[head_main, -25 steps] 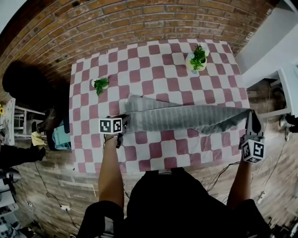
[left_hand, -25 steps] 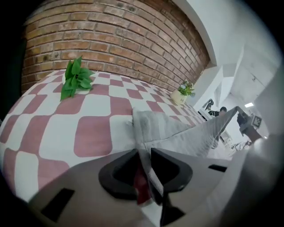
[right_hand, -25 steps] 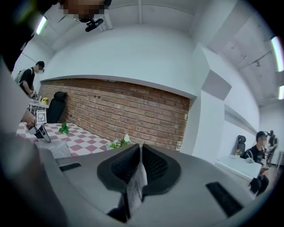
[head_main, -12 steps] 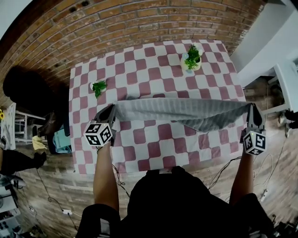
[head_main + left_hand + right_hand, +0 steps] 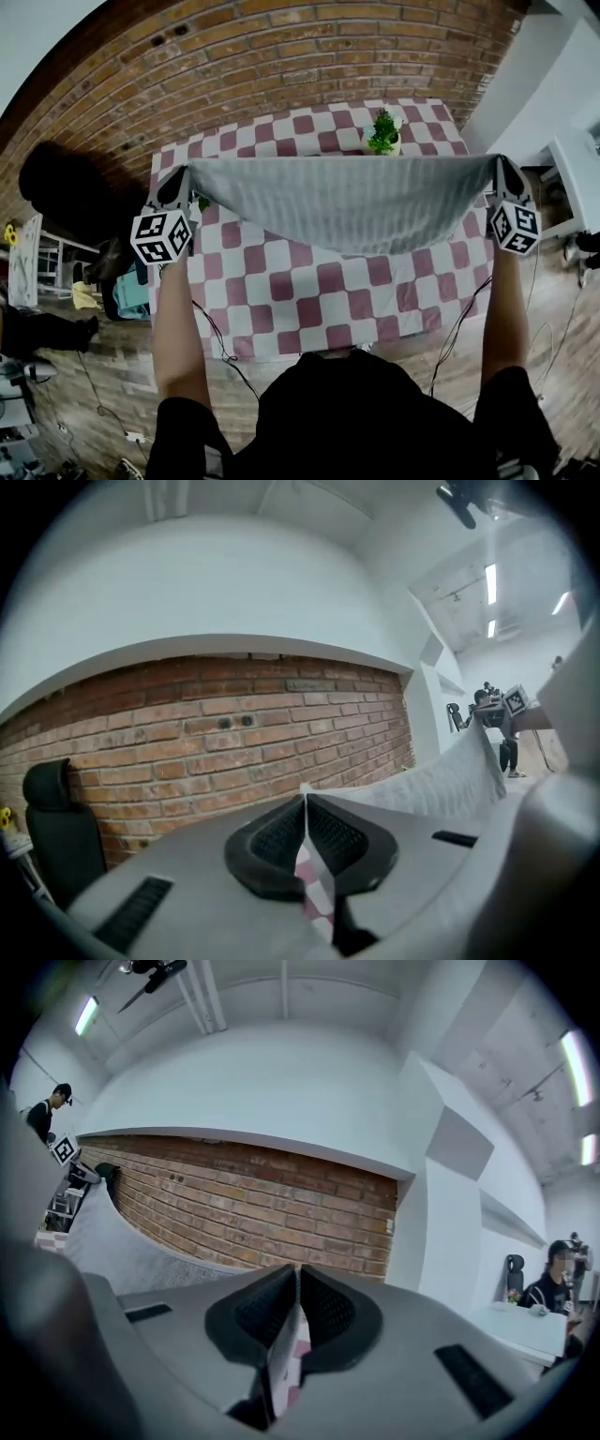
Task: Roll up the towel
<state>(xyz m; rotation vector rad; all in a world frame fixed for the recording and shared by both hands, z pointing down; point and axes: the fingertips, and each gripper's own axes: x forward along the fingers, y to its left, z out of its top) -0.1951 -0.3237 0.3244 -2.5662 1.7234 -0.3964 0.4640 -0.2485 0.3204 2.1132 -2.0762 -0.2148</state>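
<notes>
A grey ribbed towel (image 5: 347, 202) hangs spread out in the air above the pink-and-white checked table (image 5: 309, 309). Its top edge is pulled straight between my two grippers and its lower edge sags in the middle. My left gripper (image 5: 180, 180) is shut on the towel's left top corner. My right gripper (image 5: 502, 169) is shut on the right top corner. In the left gripper view the jaws (image 5: 305, 803) meet on a thin fold and the towel (image 5: 441, 780) runs off to the right. In the right gripper view the jaws (image 5: 297, 1274) pinch cloth and the towel (image 5: 112, 1241) stretches away left.
A potted green plant (image 5: 382, 134) stands at the table's far right, just behind the towel. A small green sprig (image 5: 202, 202) peeks out under the towel's left end. A brick wall (image 5: 281, 56) runs behind the table. A black shape (image 5: 66, 192) and a shelf (image 5: 117, 291) stand left of it.
Both grippers have risen and moved away from me, the left one far more. The towel has come off the table and now hangs taut between them.
</notes>
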